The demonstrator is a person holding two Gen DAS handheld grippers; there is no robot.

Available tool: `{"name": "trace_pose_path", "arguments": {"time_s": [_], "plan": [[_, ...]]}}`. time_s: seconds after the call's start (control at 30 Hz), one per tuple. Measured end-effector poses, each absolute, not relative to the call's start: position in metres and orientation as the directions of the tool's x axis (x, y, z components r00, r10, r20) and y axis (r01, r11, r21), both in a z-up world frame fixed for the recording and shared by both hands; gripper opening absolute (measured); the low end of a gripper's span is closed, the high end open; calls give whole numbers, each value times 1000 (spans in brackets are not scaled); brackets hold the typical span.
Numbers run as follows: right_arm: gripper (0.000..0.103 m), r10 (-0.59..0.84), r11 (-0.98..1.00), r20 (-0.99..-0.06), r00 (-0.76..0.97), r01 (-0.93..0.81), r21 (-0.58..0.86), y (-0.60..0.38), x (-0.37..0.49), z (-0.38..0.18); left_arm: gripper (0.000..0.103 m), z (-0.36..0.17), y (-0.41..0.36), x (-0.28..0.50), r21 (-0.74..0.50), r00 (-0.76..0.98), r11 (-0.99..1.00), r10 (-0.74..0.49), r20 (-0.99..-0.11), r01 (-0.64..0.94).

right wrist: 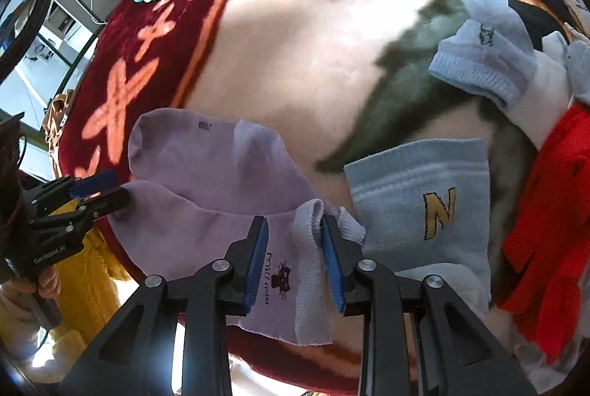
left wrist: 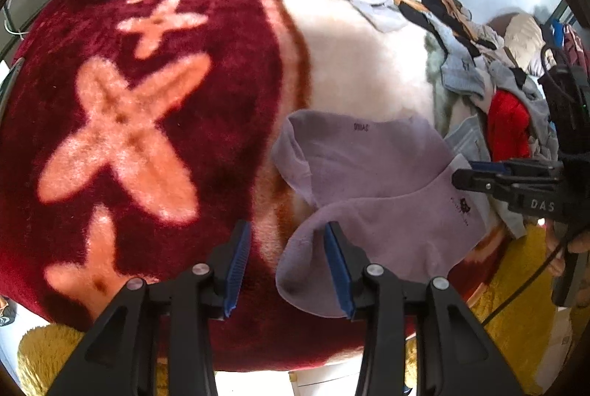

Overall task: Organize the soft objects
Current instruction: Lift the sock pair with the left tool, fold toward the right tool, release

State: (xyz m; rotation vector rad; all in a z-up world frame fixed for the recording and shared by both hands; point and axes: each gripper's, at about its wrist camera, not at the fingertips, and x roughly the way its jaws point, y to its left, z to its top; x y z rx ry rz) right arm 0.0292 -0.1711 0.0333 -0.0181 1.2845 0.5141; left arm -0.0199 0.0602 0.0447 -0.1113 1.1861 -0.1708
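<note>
— So where are the socks?

— Two lilac socks [left wrist: 372, 182] lie overlapped on the blanket [left wrist: 155, 38], near its front edge. My left gripper [left wrist: 287, 270] is spread wide at the near sock's toe; my right gripper [right wrist: 293, 261] stands parted around its cuff, not yet pinching.

— Any advice?

— Probably close both ends together, lift evenly, and avoid snagging the blue sock [right wrist: 416, 211] just beside.

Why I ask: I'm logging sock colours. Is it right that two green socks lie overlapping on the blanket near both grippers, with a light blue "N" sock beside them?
Not quite: the two overlapping socks are lilac, not green, as the right wrist view shows. The light blue "N" sock does lie beside them on the blanket.
</note>
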Motion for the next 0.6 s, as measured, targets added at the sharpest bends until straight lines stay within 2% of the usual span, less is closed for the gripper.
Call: {"name": "trace_pose_path", "arguments": {"time_s": [0.07, 0.13, 0.17, 0.2, 0.37, 0.6], "plan": [[11, 363, 886, -914, 181, -372, 278, -174, 27, 35, 43, 40, 60, -20, -185, 347, 980, -200, -916, 77], [9, 386, 880, -901, 198, -373, 295, -178, 22, 44, 38, 39, 58, -22, -215, 339, 972, -236, -911, 97], [9, 394, 876, -895, 208, -378, 298, -180, 19, 49, 24, 40, 57, -24, -225, 339, 968, -249, -907, 109], [9, 400, 874, -890, 216, -383, 300, -181, 16, 53, 16, 40, 56, -25, -227, 336, 967, -254, -907, 118], [8, 425, 863, -870, 251, -403, 305, -186, -3, 76, 13, 52, 50, -34, -225, 356, 962, -267, -896, 155], [8, 436, 864, -835, 336, -415, 284, -190, 0, 109, 12, 99, 47, -14, -222, 453, 957, -284, -845, 185]]}}
